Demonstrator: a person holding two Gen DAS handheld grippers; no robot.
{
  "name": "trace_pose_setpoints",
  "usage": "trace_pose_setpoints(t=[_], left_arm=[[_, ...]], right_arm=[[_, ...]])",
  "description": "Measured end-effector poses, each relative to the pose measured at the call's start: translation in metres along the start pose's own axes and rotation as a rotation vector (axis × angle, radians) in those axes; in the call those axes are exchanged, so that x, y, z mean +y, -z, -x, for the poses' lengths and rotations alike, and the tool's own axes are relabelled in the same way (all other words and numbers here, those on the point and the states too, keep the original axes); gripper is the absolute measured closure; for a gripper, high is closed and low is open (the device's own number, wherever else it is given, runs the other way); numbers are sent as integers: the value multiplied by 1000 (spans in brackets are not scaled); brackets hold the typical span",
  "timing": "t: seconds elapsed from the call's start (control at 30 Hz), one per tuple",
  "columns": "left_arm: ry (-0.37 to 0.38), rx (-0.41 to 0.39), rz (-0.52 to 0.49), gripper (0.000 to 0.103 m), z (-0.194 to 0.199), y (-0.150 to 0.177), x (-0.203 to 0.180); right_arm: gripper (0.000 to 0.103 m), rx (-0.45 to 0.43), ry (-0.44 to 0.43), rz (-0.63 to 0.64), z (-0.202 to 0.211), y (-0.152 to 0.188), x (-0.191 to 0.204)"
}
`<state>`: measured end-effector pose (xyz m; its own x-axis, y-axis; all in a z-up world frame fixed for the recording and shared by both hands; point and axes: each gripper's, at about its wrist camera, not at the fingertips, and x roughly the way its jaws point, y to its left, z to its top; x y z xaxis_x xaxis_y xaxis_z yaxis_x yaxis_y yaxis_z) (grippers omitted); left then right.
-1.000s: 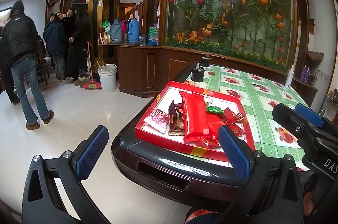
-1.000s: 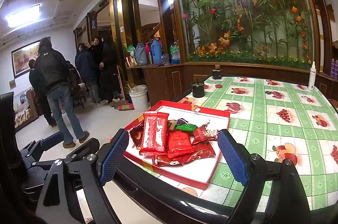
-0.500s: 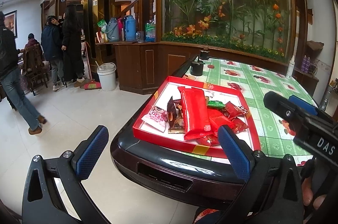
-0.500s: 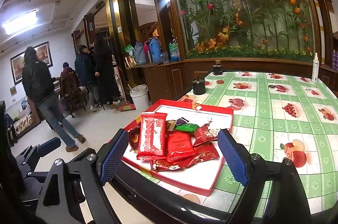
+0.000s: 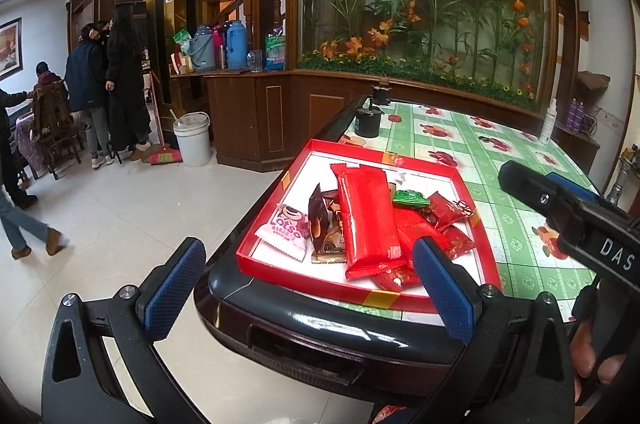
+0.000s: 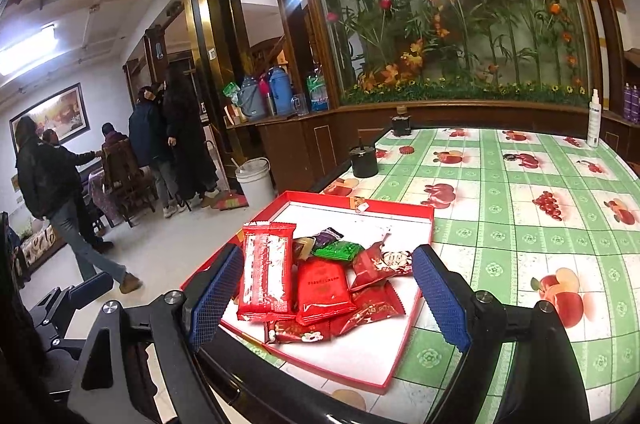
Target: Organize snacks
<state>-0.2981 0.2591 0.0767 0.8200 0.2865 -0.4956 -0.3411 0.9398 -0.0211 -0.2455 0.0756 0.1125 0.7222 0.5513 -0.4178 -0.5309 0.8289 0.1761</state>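
Observation:
A shallow red tray (image 5: pixel 280 184) (image 6: pixel 416 210) sits at the near corner of the table. It holds a pile of snacks: a long red packet (image 5: pixel 366 220) (image 6: pixel 266 270), a pink Lotso packet (image 5: pixel 285 230), a brown packet (image 5: pixel 322 224), a green packet (image 5: pixel 410 198) (image 6: pixel 340 250) and several small red packets (image 6: pixel 322 284). My left gripper (image 5: pixel 306 290) is open and empty, in front of the table edge. My right gripper (image 6: pixel 326 298) is open and empty, just before the tray; it also shows in the left wrist view (image 5: pixel 568 220).
The table has a green fruit-pattern cloth (image 6: pixel 520 216) and a dark rounded edge (image 5: pixel 320 320). Two black pots (image 6: pixel 364 160) and a white spray bottle (image 6: pixel 594 122) stand far back. Several people (image 6: pixel 168 144), a chair and a white bucket (image 5: pixel 192 138) are on the floor at left.
Both grippers have moved closer to the tray, which looks larger. The people at left have walked further away.

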Motion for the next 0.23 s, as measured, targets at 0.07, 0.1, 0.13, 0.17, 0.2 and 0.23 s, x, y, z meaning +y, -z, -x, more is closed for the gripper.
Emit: trace_pose_setpoints(t=[0.07, 0.1, 0.13, 0.17, 0.2, 0.23], left_arm=[[3, -4, 4, 0, -6, -1, 2], [8, -5, 3, 0, -9, -2, 1], [12, -7, 1, 0, -11, -3, 1], [16, -9, -7, 0, -15, -4, 0], [18, -10, -13, 0, -17, -5, 0], [18, -9, -20, 0, -20, -6, -1]], right_arm=[[15, 9, 1, 3, -7, -1, 1], [15, 16, 0, 2, -12, -2, 1], [15, 21, -1, -1, -18, -2, 1], [15, 26, -2, -6, -23, -3, 1], [15, 33, -5, -11, -28, -3, 0], [15, 43, -8, -17, -33, -4, -1]])
